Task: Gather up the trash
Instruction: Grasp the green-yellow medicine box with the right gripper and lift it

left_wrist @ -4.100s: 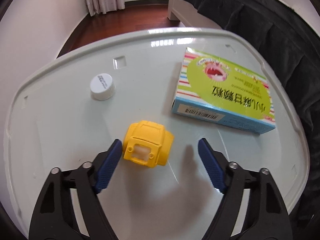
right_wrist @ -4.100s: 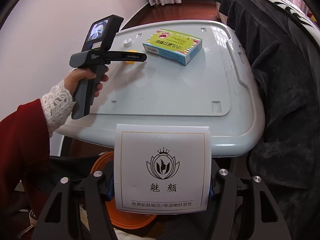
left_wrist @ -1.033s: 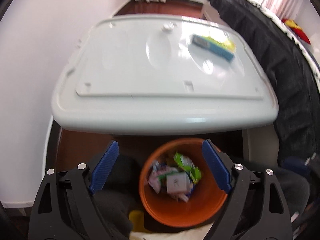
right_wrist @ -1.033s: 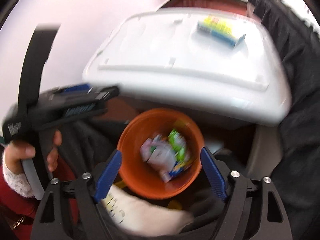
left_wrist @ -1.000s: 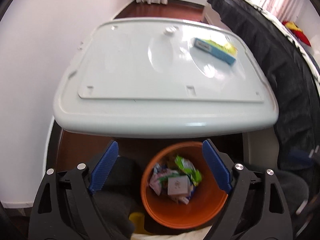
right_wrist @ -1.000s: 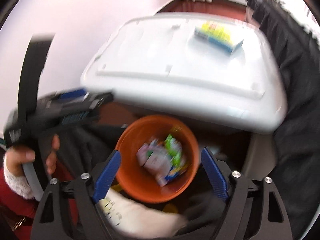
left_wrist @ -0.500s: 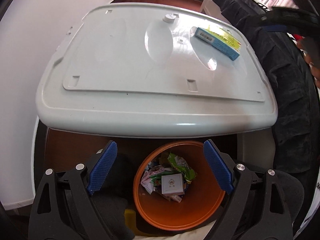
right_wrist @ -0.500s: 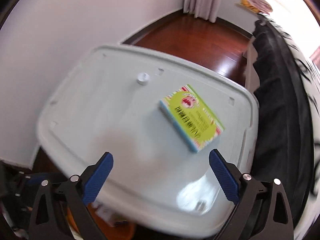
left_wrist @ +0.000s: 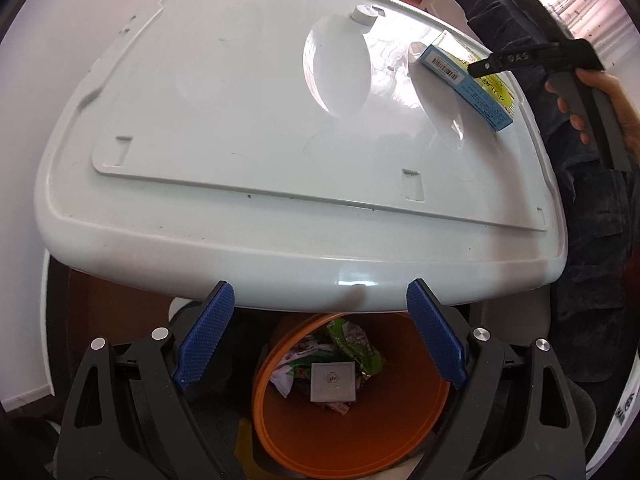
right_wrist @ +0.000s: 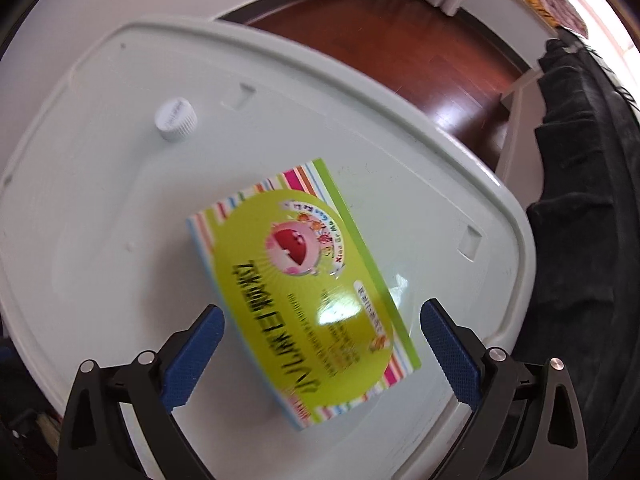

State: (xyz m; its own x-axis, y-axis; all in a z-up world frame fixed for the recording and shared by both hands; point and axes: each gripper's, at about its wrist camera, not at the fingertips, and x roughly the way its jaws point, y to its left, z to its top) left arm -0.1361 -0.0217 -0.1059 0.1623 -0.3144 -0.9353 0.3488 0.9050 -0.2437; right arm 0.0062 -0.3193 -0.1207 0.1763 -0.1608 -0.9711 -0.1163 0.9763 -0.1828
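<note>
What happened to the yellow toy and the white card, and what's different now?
The yellow toy has left the white lid; the white card now lies in the orange bin. The right gripper let it go, swung over the green box, and its jaws are opening around it, not touching. The left gripper is open, empty. Box and bottle cap stayed put.

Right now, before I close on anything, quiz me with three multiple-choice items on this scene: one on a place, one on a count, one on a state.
1. Where is the bottle cap?
A. in the bin
B. on the white lid, apart from the box
C. on top of the box

2. How many items lie on the white lid?
A. two
B. four
C. none

3. The right gripper is:
A. clamped on the cap
B. shut and empty
C. spread either side of the green box, not pressing it

Answers: 1 B, bare lid separates them; 2 A, cap and box only; 3 C, gaps show beside both pads.
</note>
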